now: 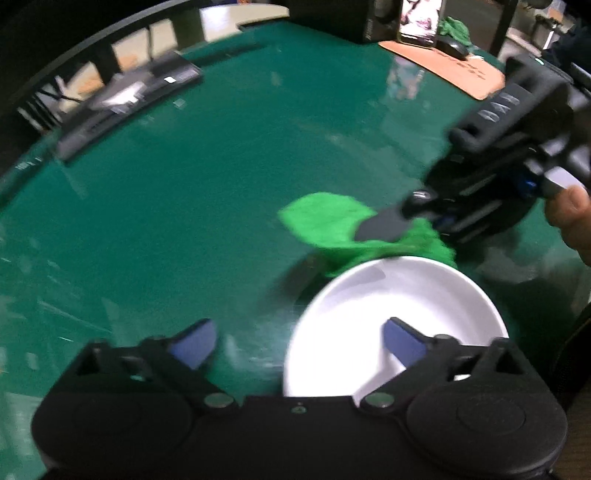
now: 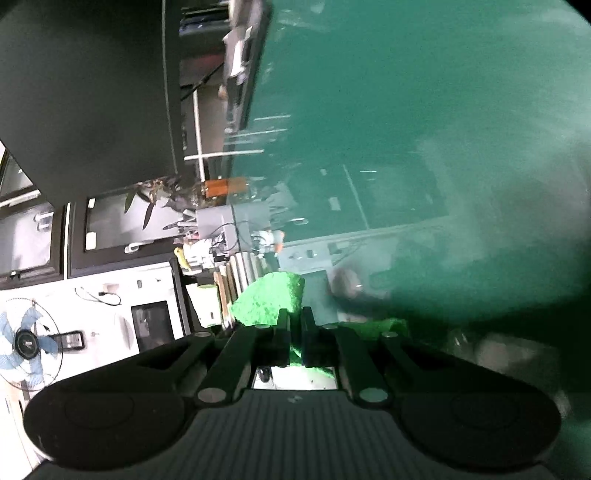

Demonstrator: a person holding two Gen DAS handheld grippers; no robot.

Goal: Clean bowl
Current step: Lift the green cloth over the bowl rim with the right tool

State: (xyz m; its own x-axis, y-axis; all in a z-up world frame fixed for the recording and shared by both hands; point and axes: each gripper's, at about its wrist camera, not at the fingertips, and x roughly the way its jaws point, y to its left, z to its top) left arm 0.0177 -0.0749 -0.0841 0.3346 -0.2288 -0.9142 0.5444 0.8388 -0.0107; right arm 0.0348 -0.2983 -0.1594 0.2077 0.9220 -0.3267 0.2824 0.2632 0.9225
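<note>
Nearest in the left wrist view: left gripper (image 1: 297, 341) with jaws spread wide apart, blue pads (image 1: 402, 341) bare, nothing between them; one pad over the inside of the white bowl (image 1: 399, 317), the other over bare green table (image 1: 184, 206) beside it. Plain, glossy, round and shallow, that bowl; unmarked, interior looking clean with only soft grey shadows, no writing or pattern on it. Resting on the table toward its near right part, rim partly hidden under the left gripper's black body. Just beyond the bowl's far rim, touching or overlapping it, a bright green cloth (image 1: 325, 221), crumpled, one flap spread flat toward the table's middle. Clamped on that cloth, the right gripper (image 1: 384, 227), reaching in from the right side with a thumb (image 1: 570, 206) visible on its handle; embossed characters on its black casing too blurred to read. In the right wrist view, same right gripper (image 2: 293, 325) with fingers pressed together on the cloth (image 2: 271, 301), a lump of it bulging past the tips. Farther off, toward the table's far left edge, a black flat device (image 1: 129, 107) with small white labels, unreadable. At the far right corner, a tan mat (image 1: 454, 70) with faint illegible lettering, a dark mouse (image 1: 452, 46) on it, and a phone (image 1: 421, 18) standing behind
</note>
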